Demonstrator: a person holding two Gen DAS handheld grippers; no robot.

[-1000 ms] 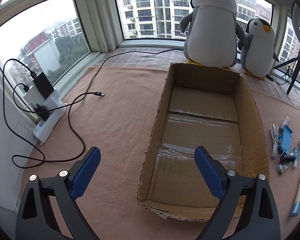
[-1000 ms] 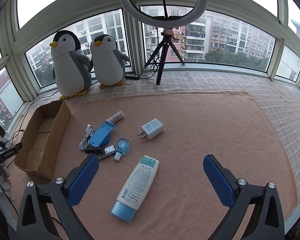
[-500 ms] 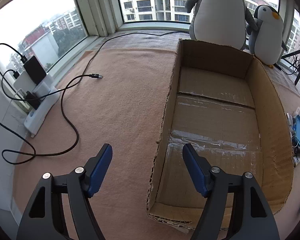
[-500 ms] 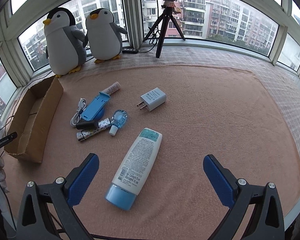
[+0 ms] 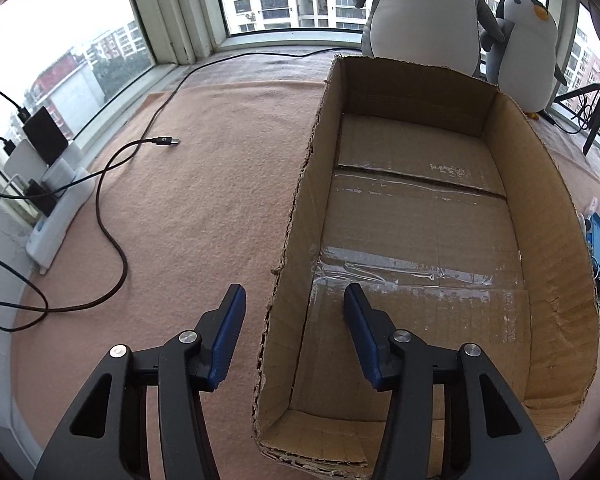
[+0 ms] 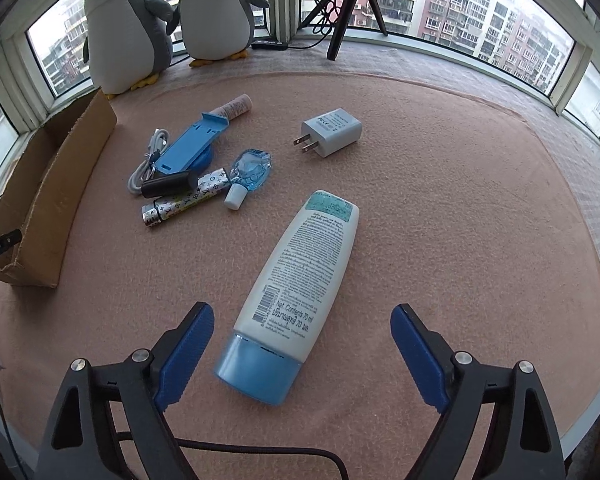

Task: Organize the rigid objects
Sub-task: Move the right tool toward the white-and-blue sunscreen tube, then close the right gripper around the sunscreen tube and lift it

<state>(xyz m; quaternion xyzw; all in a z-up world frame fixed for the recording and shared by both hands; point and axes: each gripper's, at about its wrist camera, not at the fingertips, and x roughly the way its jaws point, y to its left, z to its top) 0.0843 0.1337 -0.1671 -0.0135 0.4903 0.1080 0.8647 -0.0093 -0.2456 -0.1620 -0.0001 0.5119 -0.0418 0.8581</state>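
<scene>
Tongs in the left hand, the left tongs point(image 5: 294, 292), point down over the box point(image 5: 540, 240), their blue pads point(image 5: 230, 328) drawn close, one on each side of the box's left wall; a gap shows at each pad, so they grip nothing. The box floor spreads ahead and to the right of them, and a black cable point(image 5: 108, 216) lies on the mat point(image 5: 204, 184) to their left. The right tongs point(image 6: 302, 316) stand wide open and have just been closing, with the cap end of the bottle point(image 6: 300, 276) lying between the pads, touching neither. The bottle stretches away ahead of them on the mat. A charger point(image 6: 334, 130) lies farther ahead, and a cluster of small things point(image 6: 188, 168) lies ahead to their left, with the box beyond that at the far left
</scene>
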